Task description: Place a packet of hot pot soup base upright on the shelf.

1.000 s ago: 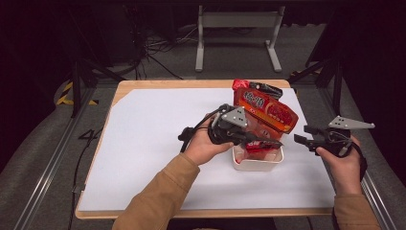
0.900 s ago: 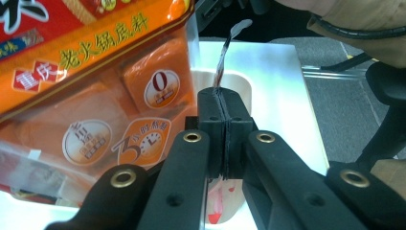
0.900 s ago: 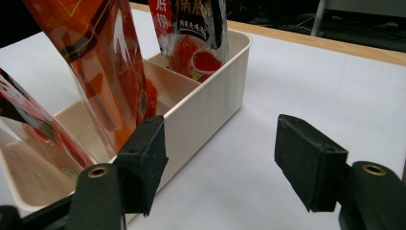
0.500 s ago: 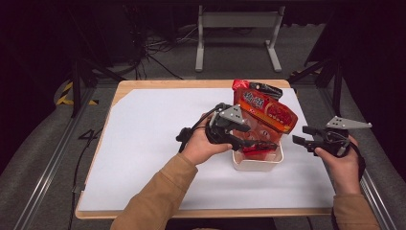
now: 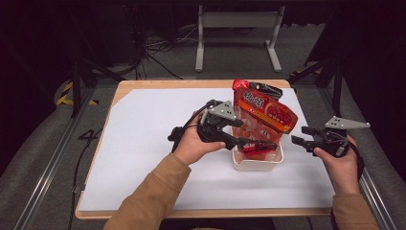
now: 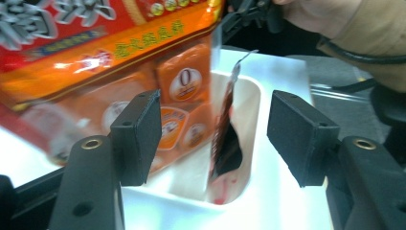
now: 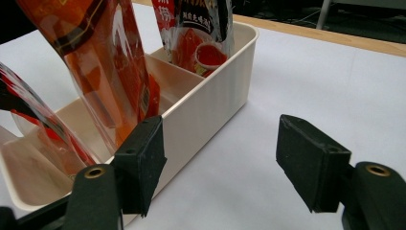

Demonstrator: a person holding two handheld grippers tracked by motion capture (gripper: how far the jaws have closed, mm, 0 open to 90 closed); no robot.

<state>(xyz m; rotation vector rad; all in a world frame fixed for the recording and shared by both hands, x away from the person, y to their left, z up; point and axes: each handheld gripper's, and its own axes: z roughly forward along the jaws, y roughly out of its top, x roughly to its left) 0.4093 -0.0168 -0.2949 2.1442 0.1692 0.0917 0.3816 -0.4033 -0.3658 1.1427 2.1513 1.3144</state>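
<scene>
Since the earlier frame, left gripper (image 5: 261,143) fingers have just been opening, spread beside the light, crinkly, slippery snack pouch (image 5: 264,112) in the white bin (image 5: 258,165); grasp its top seam.

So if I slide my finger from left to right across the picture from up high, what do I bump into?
The left hand → the left gripper → the white box with the red snack bags → the right gripper → the right hand.
</scene>
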